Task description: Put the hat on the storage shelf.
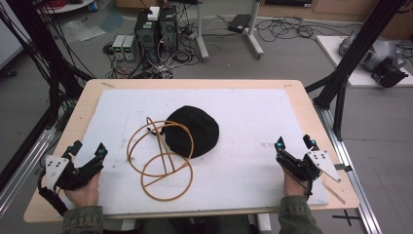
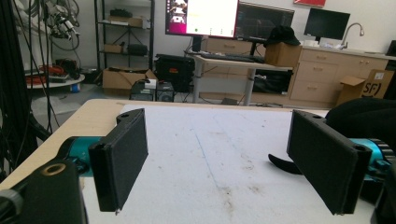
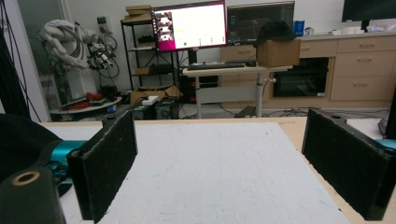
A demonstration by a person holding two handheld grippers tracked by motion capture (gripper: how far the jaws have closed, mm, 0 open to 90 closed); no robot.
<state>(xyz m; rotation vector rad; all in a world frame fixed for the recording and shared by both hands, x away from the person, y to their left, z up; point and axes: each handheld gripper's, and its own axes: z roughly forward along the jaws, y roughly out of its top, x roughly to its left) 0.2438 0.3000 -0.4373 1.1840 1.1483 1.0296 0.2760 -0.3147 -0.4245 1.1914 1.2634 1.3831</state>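
**A:** What is seen on the worktop [image 1: 302, 105]?

**B:** A white sheet [image 1: 243, 122] is laid over most of it. A black cap [image 1: 197, 129] is seen near the middle of the sheet. A wire frame [image 1: 160, 158] made of thin brown hoops is placed just beside the cap, on its left and nearer to the person. One hoop is laid across the near edge of the cap, so the two are touching.

**A:** Where is the left gripper [image 1: 87, 155] held?

**B:** It is held low over the near left corner of the sheet, well apart from the frame. Its fingers [image 2: 122, 154] are spread wide, and nothing is pinched between them. Bare white sheet is seen in the gap. In the left gripper view, part of the black cap [image 2: 359, 119] is seen behind the finger on the right.

**A:** And the right gripper [image 1: 294, 142]?

**B:** It is held near the right edge of the sheet, well apart from the cap. Its fingers [image 3: 105, 163] are spread wide too, and nothing is held.
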